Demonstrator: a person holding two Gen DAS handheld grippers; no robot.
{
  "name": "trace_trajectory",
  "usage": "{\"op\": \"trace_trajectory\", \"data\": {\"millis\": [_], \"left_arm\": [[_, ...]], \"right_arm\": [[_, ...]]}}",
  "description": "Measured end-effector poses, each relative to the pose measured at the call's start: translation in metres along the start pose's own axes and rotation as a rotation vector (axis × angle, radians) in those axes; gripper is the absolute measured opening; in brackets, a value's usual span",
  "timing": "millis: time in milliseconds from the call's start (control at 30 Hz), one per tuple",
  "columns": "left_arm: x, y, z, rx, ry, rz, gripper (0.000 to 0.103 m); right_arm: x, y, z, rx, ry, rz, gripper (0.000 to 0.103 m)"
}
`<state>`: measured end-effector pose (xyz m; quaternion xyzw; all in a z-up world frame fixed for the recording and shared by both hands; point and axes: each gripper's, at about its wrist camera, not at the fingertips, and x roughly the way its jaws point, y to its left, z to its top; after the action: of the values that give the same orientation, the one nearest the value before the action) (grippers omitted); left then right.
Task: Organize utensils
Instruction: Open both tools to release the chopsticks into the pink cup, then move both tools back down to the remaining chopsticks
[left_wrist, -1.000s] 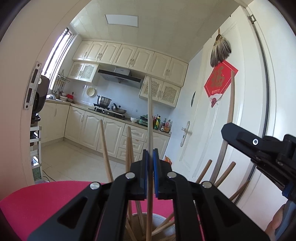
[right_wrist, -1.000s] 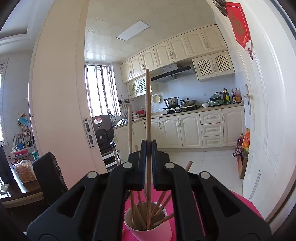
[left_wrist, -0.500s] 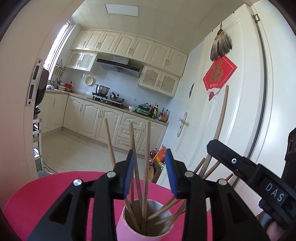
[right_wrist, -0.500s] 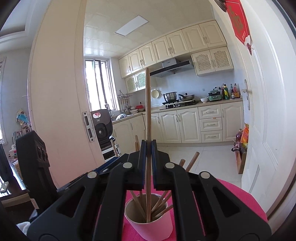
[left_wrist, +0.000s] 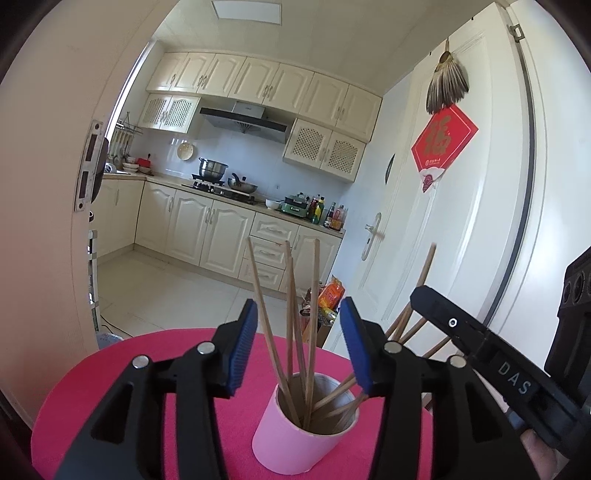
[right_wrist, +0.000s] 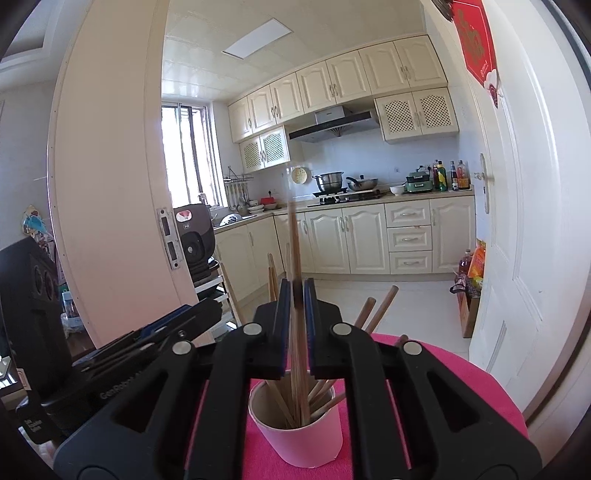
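Chopsticks (left_wrist: 291, 321) stand in one pink cup (left_wrist: 295, 439), and the cup sits on a round table with a pink cloth (left_wrist: 110, 387). I see about eight sticks in the cup, but they cross each other, so I cannot count them for sure. Some stand nearly straight and some lean toward the white door (left_wrist: 480, 221).

Behind the table is a kitchen with cream cupboards (left_wrist: 258, 85), a pale tiled floor and one flat light (left_wrist: 245, 11) in the ceiling. Two pots sit on the stove (left_wrist: 221, 182). One red paper sign (left_wrist: 443, 142) hangs on the door.

I work two grippers. My left gripper (left_wrist: 299, 345) has just been opening; its blue pads stand wide apart and touch no stick, though sticks rise between them. My right gripper (right_wrist: 297, 299) has just been opening too. Its gap is narrow, and one blurry stick (right_wrist: 294, 251) stands loose in it.
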<state>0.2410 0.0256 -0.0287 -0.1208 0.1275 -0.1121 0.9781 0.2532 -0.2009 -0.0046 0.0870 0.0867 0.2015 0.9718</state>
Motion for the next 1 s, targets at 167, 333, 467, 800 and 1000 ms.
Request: {"op": "trace_trajectory", "data": {"millis": [167, 333, 467, 800, 1000], "left_arm": [[-0.013, 0.006, -0.001, 0.019, 0.047, 0.029, 0.049], [-0.034, 0.021, -0.006, 0.018, 0.108, 0.067, 0.050], [-0.042, 0.035, -0.018, 0.045, 0.242, 0.104, 0.050], [-0.032, 0.063, -0.082, 0.028, 0.655, 0.157, 0.050], [-0.025, 0.060, -0.111, 0.031, 0.786, 0.169, 0.050]], "right_arm": [[-0.015, 0.004, 0.002, -0.010, -0.018, -0.018, 0.052], [-0.034, 0.013, 0.002, -0.029, -0.016, -0.029, 0.052], [-0.046, 0.023, -0.003, -0.056, 0.003, -0.029, 0.052], [-0.034, 0.053, -0.044, -0.150, 0.279, -0.037, 0.052], [-0.009, 0.063, -0.074, -0.180, 0.503, -0.065, 0.052]]}}
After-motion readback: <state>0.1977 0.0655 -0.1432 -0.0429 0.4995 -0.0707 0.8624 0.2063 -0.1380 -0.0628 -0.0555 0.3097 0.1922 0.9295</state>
